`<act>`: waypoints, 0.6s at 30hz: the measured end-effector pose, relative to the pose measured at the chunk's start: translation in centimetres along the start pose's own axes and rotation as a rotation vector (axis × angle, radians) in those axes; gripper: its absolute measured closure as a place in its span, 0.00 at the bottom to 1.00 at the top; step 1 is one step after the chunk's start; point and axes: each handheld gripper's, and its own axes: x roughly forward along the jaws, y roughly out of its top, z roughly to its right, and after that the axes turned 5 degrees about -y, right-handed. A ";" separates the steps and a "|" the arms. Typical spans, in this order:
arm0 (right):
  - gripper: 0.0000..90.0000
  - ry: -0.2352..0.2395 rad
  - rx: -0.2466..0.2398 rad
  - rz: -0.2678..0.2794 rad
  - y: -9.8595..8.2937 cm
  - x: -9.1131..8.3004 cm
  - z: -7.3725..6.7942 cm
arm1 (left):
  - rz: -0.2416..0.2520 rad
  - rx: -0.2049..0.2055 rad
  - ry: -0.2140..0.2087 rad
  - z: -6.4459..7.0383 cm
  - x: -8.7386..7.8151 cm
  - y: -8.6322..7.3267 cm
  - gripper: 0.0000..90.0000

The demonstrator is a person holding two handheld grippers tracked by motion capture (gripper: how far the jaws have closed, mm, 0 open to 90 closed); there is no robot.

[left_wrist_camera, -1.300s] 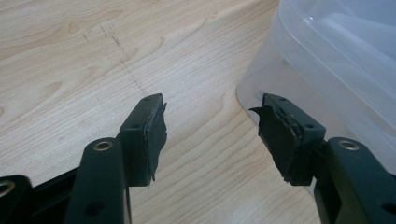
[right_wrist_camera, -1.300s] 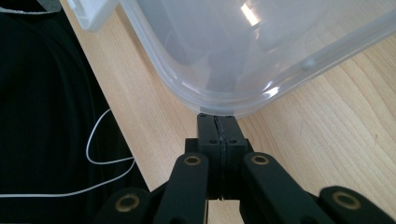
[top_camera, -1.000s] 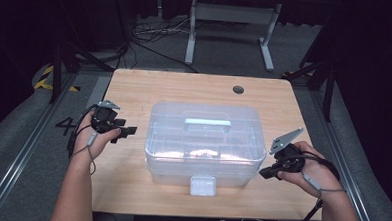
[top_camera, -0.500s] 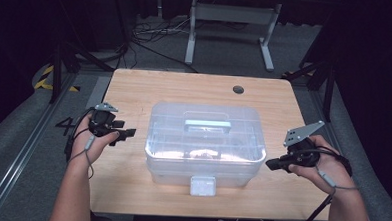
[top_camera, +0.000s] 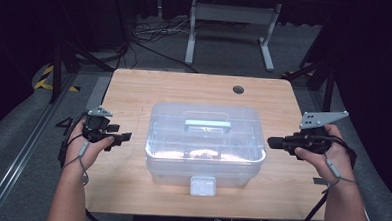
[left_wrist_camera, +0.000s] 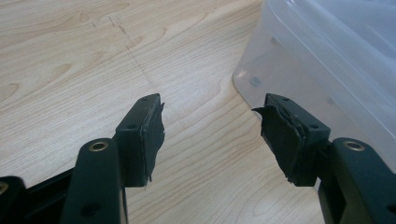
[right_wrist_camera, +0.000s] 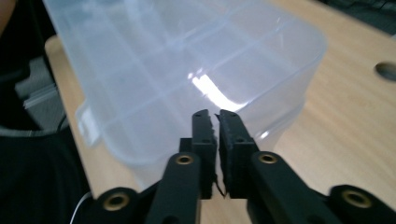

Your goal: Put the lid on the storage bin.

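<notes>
A: Location of the box?

B: The box (top_camera: pixel 206 143) sits at the middle of the counter (top_camera: pixel 134 93), lid closed, handle (top_camera: pixel 207 124) on top, latch (top_camera: pixel 202 185) facing the person.

A: Left gripper?

B: The left gripper (top_camera: pixel 124 136) is held just off the box's left end, pointing at it, not touching. Its jaws are spread wide in the left gripper view, with bare counter between them and the box's rounded corner (left_wrist_camera: pixel 327 60) beyond the right-hand jaw.

A: Right gripper?

B: The right gripper (top_camera: pixel 271 142) is at the box's right end, tip near the wall, with a gap. Its jaws are pressed almost together, nothing between them. In the right gripper view the box lid (right_wrist_camera: pixel 177 60) lies straight ahead of the tips.

A: Anything else?

B: A round hole (top_camera: pixel 238 89) in the counter behind the box.
</notes>
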 end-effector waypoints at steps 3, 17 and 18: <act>0.77 -0.034 0.047 0.065 -0.2 0.1 0.8 | -0.004 -0.006 0.001 -0.1 0.1 0.0 0.43; 0.46 -0.286 0.138 0.116 -2.8 1.7 6.5 | -0.017 -0.009 0.031 -0.5 0.6 -0.1 0.40; 0.46 -0.292 0.146 0.107 -2.9 1.8 6.8 | -0.019 -0.010 0.033 -0.5 0.7 -0.1 0.40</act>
